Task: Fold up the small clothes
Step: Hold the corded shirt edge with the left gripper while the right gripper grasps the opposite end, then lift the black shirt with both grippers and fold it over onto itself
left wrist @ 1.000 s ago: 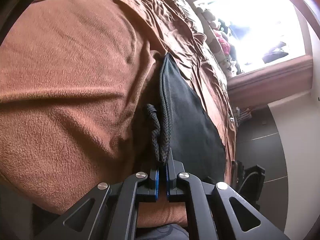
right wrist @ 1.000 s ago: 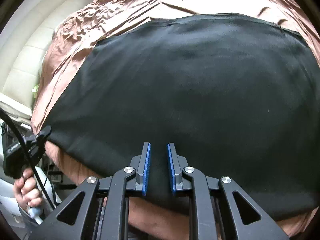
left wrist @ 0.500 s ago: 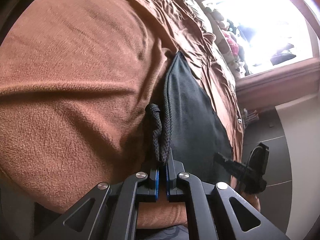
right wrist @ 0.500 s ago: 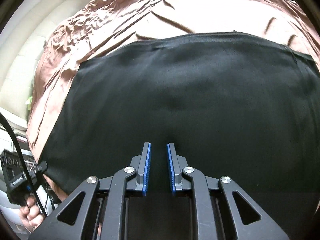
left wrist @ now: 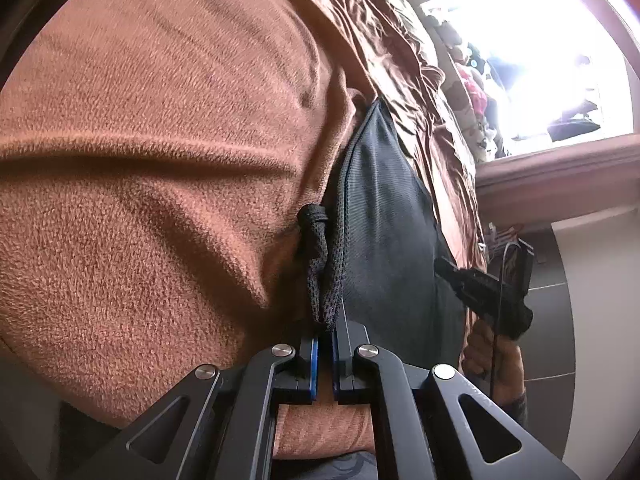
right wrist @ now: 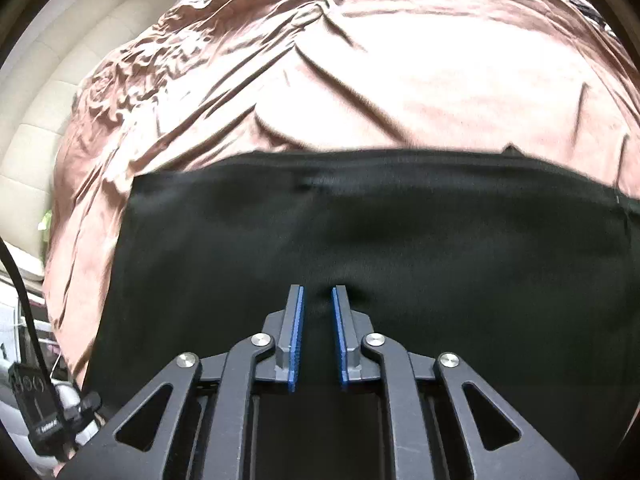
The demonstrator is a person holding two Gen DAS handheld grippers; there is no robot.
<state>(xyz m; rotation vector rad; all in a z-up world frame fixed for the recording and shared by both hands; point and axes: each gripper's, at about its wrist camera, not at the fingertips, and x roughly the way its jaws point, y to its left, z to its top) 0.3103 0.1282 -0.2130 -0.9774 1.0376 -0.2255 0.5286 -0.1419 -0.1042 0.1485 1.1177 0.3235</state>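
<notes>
A black garment [right wrist: 360, 232] lies spread flat on a brown bedspread [right wrist: 400, 80]. In the left wrist view it shows edge-on [left wrist: 384, 216], with a knotted drawstring [left wrist: 316, 248] along its mesh edge. My left gripper [left wrist: 324, 340] is shut on that mesh edge. My right gripper [right wrist: 318, 296] hovers over the middle of the near part of the garment, its jaws a little apart with nothing between them. The right gripper also shows in the left wrist view [left wrist: 488, 292], held in a hand at the garment's far side.
The bedspread is rumpled and bulges to the left in the left wrist view [left wrist: 160, 160]. A padded cream headboard [right wrist: 40, 100] stands at the left. A bright window [left wrist: 540, 60] with soft toys lies beyond the bed. The floor is dark tile [left wrist: 560, 320].
The right gripper has drawn back across the garment, so more bedspread shows beyond the far hem. In the left view the right gripper has come further into sight. The left gripper keeps its hold.
</notes>
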